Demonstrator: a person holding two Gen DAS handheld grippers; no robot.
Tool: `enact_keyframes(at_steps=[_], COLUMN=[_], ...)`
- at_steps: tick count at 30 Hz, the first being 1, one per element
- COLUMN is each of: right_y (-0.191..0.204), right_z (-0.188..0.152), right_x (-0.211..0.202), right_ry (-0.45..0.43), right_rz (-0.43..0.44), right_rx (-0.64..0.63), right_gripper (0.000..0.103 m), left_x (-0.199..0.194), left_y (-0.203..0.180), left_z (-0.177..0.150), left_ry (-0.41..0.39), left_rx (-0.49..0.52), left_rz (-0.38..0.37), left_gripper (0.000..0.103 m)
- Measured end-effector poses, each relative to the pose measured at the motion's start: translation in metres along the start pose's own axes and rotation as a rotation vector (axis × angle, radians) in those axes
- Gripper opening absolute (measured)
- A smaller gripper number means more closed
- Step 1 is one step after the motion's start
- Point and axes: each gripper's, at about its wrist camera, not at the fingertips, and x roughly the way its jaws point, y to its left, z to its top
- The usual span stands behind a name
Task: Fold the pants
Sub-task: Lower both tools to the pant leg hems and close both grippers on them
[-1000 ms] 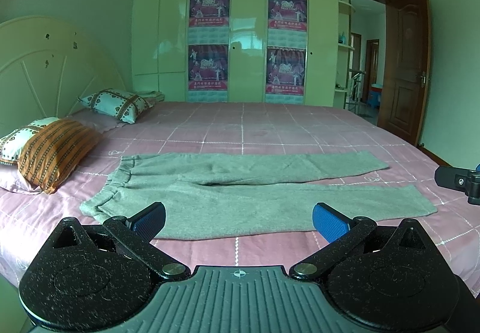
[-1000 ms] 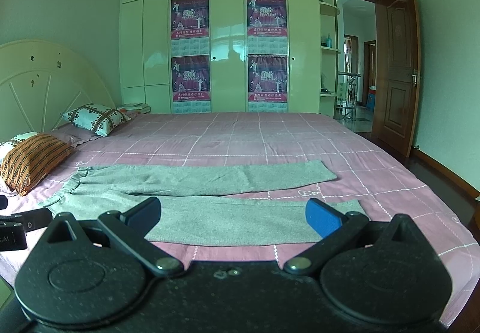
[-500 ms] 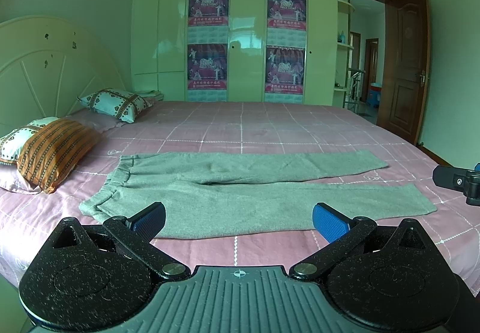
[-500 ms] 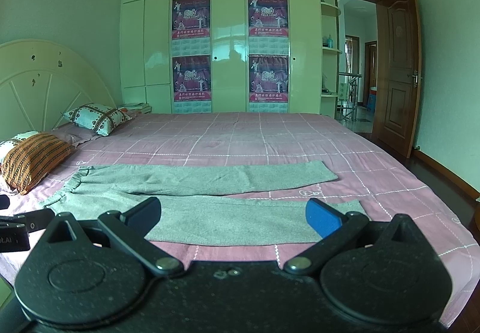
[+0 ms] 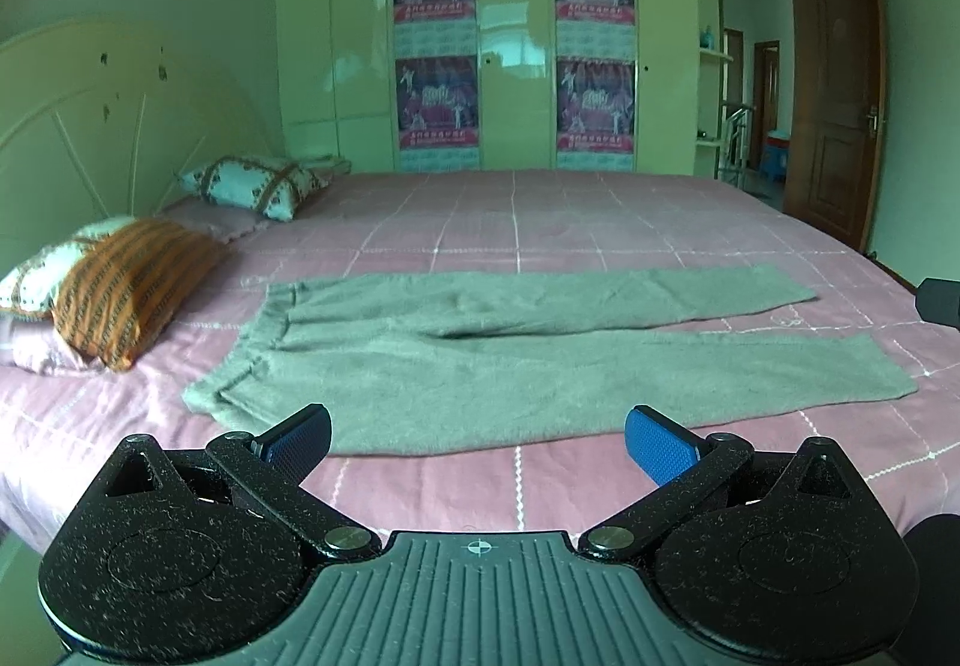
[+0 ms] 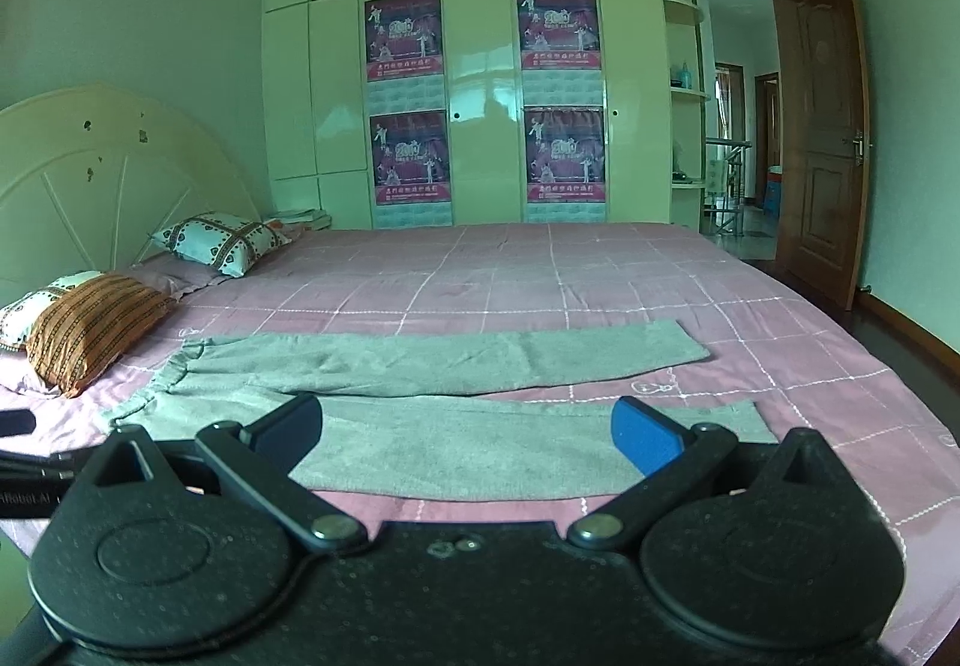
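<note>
Grey pants (image 5: 480, 360) lie flat across the pink bed, waistband to the left, both legs stretched to the right and a little apart. They also show in the right wrist view (image 6: 444, 396). My left gripper (image 5: 477, 441) is open and empty, just short of the near leg's front edge. My right gripper (image 6: 465, 429) is open and empty, above the near leg's middle. A part of the right gripper shows at the right edge of the left wrist view (image 5: 939, 301).
The pink checked bedspread (image 5: 540, 222) covers a wide bed. An orange striped pillow (image 5: 129, 288) and patterned pillows (image 5: 255, 184) lie at the left by the headboard (image 6: 102, 174). Wardrobe doors (image 5: 516, 54) stand behind. An open wooden door (image 5: 837, 96) is at the right.
Both grippers have drifted slightly toward the bed; the pants sit a little lower and nearer in both views. Both grippers stay open and the pants have not moved.
</note>
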Motion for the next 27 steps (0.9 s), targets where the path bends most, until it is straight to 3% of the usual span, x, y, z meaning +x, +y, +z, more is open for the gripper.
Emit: enact_keyframes(at_steps=[10, 14, 20, 22, 24, 27], right_y=[0.003, 0.006, 0.010, 0.013, 0.017, 0.023], right_z=[0.001, 0.008, 0.023, 0.030, 0.036, 0.045], right_x=[0.031, 0.051, 0.083, 0.096, 0.109, 0.137], right_ry=[0.044, 0.082, 0.098, 0.104, 0.108, 0.123], right_rz=[0.029, 0.046, 0.109, 0.136, 0.158, 0.175], right_rx=[-0.010, -0.019, 0.013, 0.019, 0.002, -0.005], right_gripper=[0.097, 0.097, 0.097, 0.096, 0.089, 0.086], left_x=[0.028, 0.046, 0.079, 0.094, 0.109, 0.140], left_y=[0.001, 0.011, 0.031, 0.050, 0.067, 0.096], left_z=[0.006, 0.013, 0.035, 0.042, 0.048, 0.058], left_ry=[0.022, 0.057, 0.081, 0.080, 0.085, 0.096], left_rx=[-0.007, -0.035, 0.012, -0.019, -0.020, 0.018], left_rz=[0.029, -0.028, -0.014, -0.059, -0.028, 0.043], left_gripper=[0.103, 0.103, 0.103, 0.103, 0.103, 0.103])
